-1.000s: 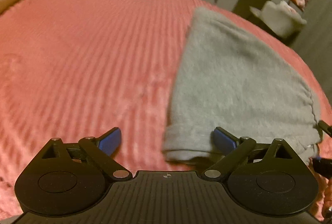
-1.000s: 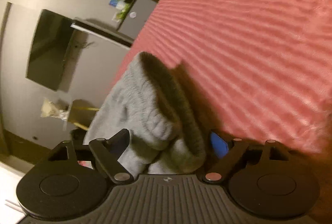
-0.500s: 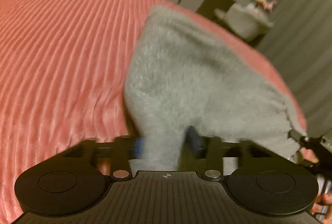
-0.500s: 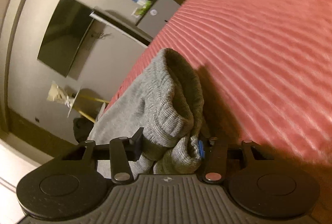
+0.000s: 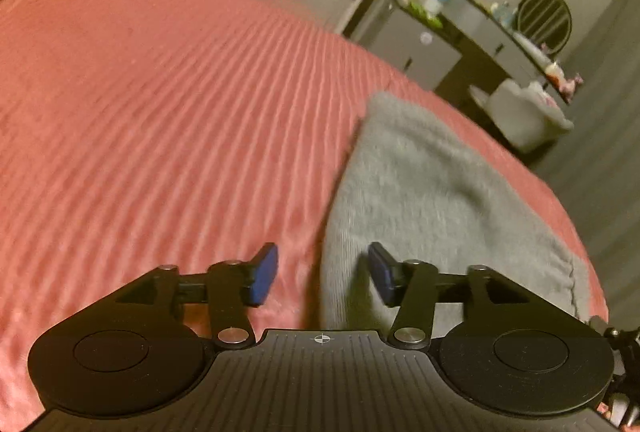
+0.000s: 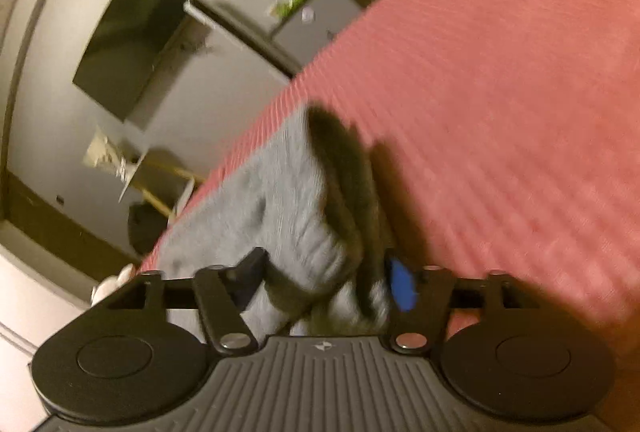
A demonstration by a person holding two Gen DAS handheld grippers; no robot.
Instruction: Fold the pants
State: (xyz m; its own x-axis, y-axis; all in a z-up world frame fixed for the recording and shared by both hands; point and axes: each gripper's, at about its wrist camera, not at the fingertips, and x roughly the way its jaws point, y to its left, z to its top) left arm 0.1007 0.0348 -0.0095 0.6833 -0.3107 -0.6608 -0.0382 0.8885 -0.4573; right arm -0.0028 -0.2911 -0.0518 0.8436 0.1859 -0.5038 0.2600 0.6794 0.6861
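**Between both sets of jaws: soft grey pants on the red bedspread**

Between the fingers of the left gripper (image 5: pixel 322 274) lies the near edge of the grey pants (image 5: pixel 432 192), a knitted, fleecy garment folded into a flat wedge on the ribbed red bedspread (image 5: pixel 168 120). The jaws are opening and stand about half apart; the right blue pad sits just beside or against the cloth, the left pad is clear of it over bare bedspread, so nothing is pinched there. Beyond the jaws the fabric runs away and to the right, towards the edge of the bed.

Between the fingers of the right gripper (image 6: pixel 326 282) a thick bunch of the same pants (image 6: pixel 280 200) rises in a ridge, with its ribbed band showing just ahead of the left finger. These jaws are opening too, already fairly wide; the bundle fills most of the gap, but blur hides whether the pads press on it.

As a judgement: the garment looks light, limp and thick, with no stiffness of its own. It should sag and slump once let go, and the fuzzy knit is unlikely to slip between pads. The doubled edges and the ribbed band look like the firmest places to pinch, since a single loose layer would pull out of shape and drag the fold askew.
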